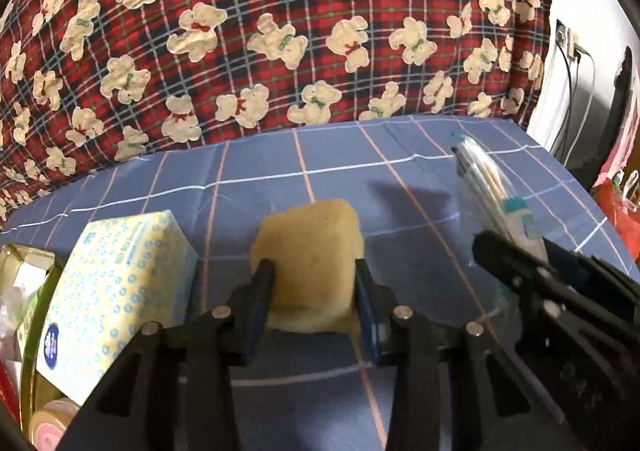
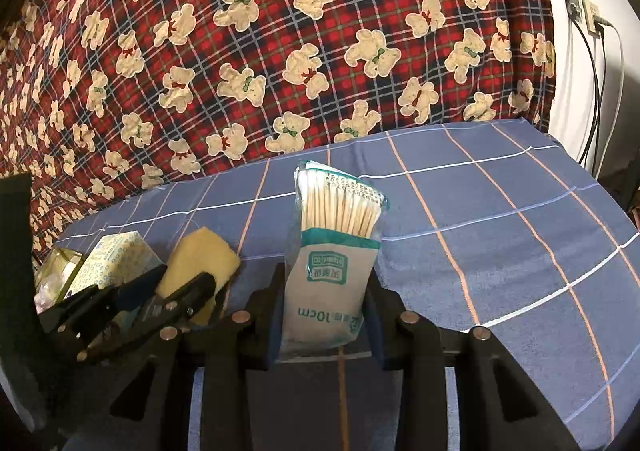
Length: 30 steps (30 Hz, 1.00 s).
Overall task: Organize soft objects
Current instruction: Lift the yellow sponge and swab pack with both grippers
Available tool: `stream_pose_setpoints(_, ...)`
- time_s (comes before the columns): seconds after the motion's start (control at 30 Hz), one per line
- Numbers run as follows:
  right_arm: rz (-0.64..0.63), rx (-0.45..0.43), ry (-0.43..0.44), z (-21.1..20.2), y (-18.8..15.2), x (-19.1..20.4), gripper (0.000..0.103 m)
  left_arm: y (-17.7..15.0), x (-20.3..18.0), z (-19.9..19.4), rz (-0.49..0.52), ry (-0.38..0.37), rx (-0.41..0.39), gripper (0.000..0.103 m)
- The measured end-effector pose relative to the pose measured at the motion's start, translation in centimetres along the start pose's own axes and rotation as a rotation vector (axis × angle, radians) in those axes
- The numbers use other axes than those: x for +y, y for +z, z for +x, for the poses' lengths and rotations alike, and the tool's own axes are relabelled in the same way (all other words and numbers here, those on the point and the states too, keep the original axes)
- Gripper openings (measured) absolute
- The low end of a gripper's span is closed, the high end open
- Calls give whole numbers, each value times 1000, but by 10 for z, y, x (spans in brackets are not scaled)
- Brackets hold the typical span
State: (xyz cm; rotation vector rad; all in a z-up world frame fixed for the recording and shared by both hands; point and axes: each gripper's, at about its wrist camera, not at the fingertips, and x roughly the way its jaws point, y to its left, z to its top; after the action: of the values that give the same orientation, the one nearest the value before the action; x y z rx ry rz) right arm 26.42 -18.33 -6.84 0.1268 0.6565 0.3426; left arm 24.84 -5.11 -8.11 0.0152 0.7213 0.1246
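A yellow sponge (image 1: 308, 247) sits between the pads of my left gripper (image 1: 314, 271), which is shut on its two sides just above the blue checked sheet (image 1: 400, 251). In the right wrist view the same sponge (image 2: 200, 255) shows at the lower left with the left gripper (image 2: 180, 283) on it. My right gripper (image 2: 324, 283) is shut on a packet of cotton swabs (image 2: 336, 251), held upright with the swab tips at the top. From the left wrist view that packet (image 1: 484, 179) appears edge-on at the right, sticking out of the right gripper (image 1: 516, 251).
A blue-dotted tissue pack (image 1: 120, 283) leans at the left against a gold-rimmed tin (image 1: 28, 315) holding small items. A red plaid bear-print blanket (image 1: 280, 31) rises behind the sheet. Wall sockets with cables (image 2: 592, 23) are at the far right.
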Motion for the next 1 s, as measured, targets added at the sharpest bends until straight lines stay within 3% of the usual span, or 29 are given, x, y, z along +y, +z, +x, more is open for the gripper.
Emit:
stream_pose_setpoints(0.47, -34, -48, -10, -9, -2, 6, 37, -13, 3, -22, -10, -42, -62, 38)
stream_pose_setpoints(1.0, -93, -121, -17, -21, -6, 17, 37, -17, 9, -38, -28, -24, -124, 38)
